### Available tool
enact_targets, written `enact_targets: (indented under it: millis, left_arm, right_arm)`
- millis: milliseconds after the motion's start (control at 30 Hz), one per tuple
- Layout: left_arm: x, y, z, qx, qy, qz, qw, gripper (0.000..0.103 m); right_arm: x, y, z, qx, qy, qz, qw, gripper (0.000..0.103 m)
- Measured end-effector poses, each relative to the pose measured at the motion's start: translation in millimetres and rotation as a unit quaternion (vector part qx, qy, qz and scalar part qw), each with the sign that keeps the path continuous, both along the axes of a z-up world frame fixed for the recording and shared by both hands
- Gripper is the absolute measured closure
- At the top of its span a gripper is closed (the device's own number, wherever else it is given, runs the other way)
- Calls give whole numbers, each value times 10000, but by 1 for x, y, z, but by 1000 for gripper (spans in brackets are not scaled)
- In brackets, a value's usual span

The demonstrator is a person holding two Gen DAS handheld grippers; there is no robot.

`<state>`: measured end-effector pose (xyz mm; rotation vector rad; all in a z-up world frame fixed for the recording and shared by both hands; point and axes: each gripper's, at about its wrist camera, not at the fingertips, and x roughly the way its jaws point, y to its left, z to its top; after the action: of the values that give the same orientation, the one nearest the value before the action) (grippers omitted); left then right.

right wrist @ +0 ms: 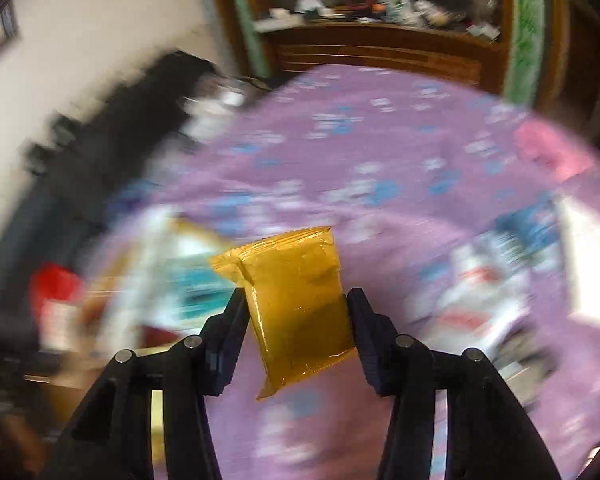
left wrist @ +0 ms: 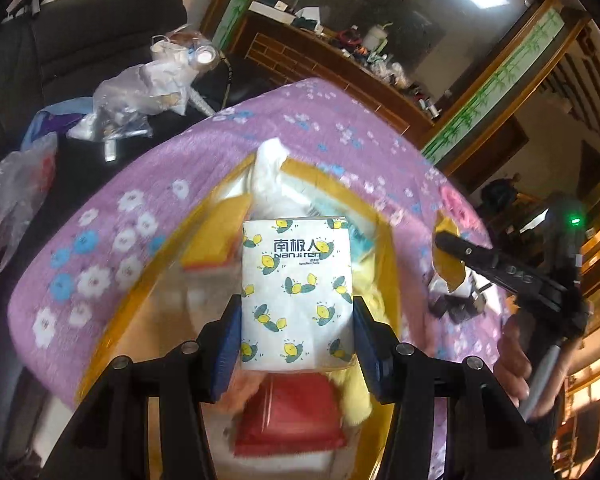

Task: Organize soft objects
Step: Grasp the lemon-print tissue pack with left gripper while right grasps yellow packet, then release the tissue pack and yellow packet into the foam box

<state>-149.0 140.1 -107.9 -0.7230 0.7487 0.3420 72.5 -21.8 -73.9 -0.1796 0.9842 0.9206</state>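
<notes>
My left gripper [left wrist: 298,312] is shut on a white tissue pack [left wrist: 298,296] printed with lemons, held above a clear bin with a yellow rim [left wrist: 140,280]. The bin holds a white tissue bundle [left wrist: 270,176], a yellow sponge [left wrist: 220,236], a red pack [left wrist: 292,416] and a pale yellow cloth [left wrist: 356,396]. My right gripper [right wrist: 296,304] is shut on an orange plastic packet [right wrist: 296,296], held over the purple flowered cloth [right wrist: 380,168]. That gripper and packet [left wrist: 450,268] also show at the right of the left wrist view. The right wrist view is motion-blurred.
The bin sits on a purple flowered cloth [left wrist: 300,120]. Blurred white and blue packs [right wrist: 500,280] and a pink item [right wrist: 548,152] lie on the cloth. Plastic bags [left wrist: 140,92] lie on a black sofa [left wrist: 80,40]. A cluttered wooden cabinet [left wrist: 340,64] stands behind.
</notes>
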Motion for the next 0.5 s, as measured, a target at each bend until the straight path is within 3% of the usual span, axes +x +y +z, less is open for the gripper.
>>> enact_targets:
  millis: [100, 267, 433, 500]
  left_arm:
    - [-11, -12, 2, 78, 110, 76, 9999, 48]
    - [-20, -25, -3, 251, 389, 105, 9989, 48]
    - [-18, -28, -7, 86, 200, 1, 9998, 40]
    - [-24, -31, -1, 141, 75, 54, 9999, 33]
  right_arm:
    - [-30, 19, -4, -80, -88, 158, 9998, 53]
    - [-52, 39, -14, 153, 359, 531, 9978, 53]
    - [-58, 54, -28, -33, 236, 643, 9976, 52]
    - [-58, 38, -19, 319, 348, 573, 9972, 46]
